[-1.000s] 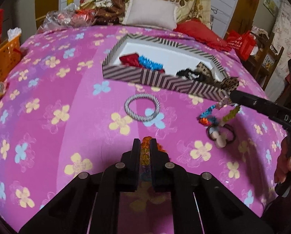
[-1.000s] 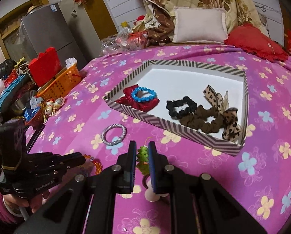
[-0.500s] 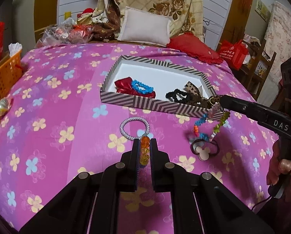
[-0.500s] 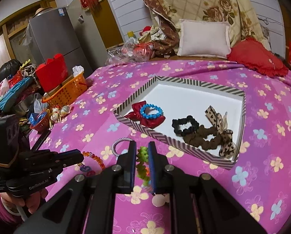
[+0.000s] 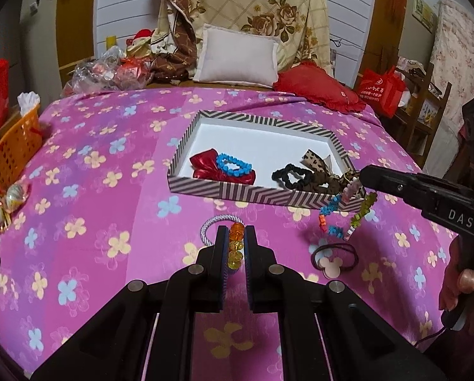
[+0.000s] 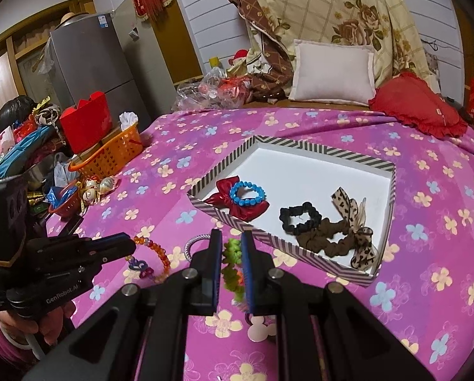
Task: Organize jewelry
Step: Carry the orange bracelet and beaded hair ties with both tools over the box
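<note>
My left gripper (image 5: 235, 238) is shut on an orange bead bracelet (image 5: 236, 247), held above the pink bedspread; it also shows in the right wrist view (image 6: 156, 254). My right gripper (image 6: 231, 244) is shut on a multicoloured bead bracelet (image 6: 232, 273), which hangs from it in the left wrist view (image 5: 348, 212), just before the near right corner of the striped box (image 5: 256, 193). The box holds a red bow (image 5: 205, 166), a blue bead bracelet (image 5: 233, 165), a black scrunchie (image 5: 289, 174) and a leopard bow (image 5: 314, 160).
A silver ring bracelet (image 5: 206, 227) and a dark hair tie with a pink mouse-shaped tag (image 5: 332, 258) lie on the bedspread before the box. An orange basket (image 5: 11, 152) stands at the left edge. Pillows (image 5: 237, 58) are at the back.
Both grippers have risen and pulled back from the bedspread, each lifting its bracelet. The box now looks farther away.
</note>
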Demonstrator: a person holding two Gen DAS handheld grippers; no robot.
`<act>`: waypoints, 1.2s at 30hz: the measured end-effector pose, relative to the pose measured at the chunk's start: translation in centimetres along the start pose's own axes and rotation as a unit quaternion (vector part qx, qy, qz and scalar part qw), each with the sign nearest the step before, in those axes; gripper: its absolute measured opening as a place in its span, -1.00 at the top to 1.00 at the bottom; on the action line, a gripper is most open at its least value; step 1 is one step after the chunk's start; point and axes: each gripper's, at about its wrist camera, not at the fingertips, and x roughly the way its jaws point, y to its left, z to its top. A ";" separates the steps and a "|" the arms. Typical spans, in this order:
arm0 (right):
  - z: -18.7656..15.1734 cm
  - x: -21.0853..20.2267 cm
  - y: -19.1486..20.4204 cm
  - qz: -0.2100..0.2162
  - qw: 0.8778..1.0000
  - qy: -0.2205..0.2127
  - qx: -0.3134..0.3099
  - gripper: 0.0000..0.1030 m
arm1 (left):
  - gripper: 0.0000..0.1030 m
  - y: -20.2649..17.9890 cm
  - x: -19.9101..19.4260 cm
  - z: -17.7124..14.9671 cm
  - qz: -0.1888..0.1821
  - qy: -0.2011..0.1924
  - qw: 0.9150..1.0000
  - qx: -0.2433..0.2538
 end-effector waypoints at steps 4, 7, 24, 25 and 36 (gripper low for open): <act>0.3 0.1 -0.1 -0.003 1.000 0.000 0.000 0.77 | 1.00 0.1 0.3 0.7 0.001 0.000 1.000 -0.002; 0.4 0.2 -0.3 -0.005 1.000 0.000 0.001 0.77 | 1.00 0.2 0.6 1.4 0.000 -0.002 1.000 -0.002; 3.3 1.7 -2.3 -0.021 1.000 0.003 -0.002 0.77 | 1.00 0.3 3.4 7.3 -0.047 0.007 0.999 -0.005; 3.5 1.8 -2.5 -0.022 1.000 0.003 -0.001 0.77 | 1.00 0.2 3.6 7.7 -0.050 0.009 0.999 -0.005; 5.6 3.7 -4.2 -0.037 0.999 0.004 0.005 0.77 | 1.00 -1.5 6.2 10.7 -0.039 0.007 0.999 0.013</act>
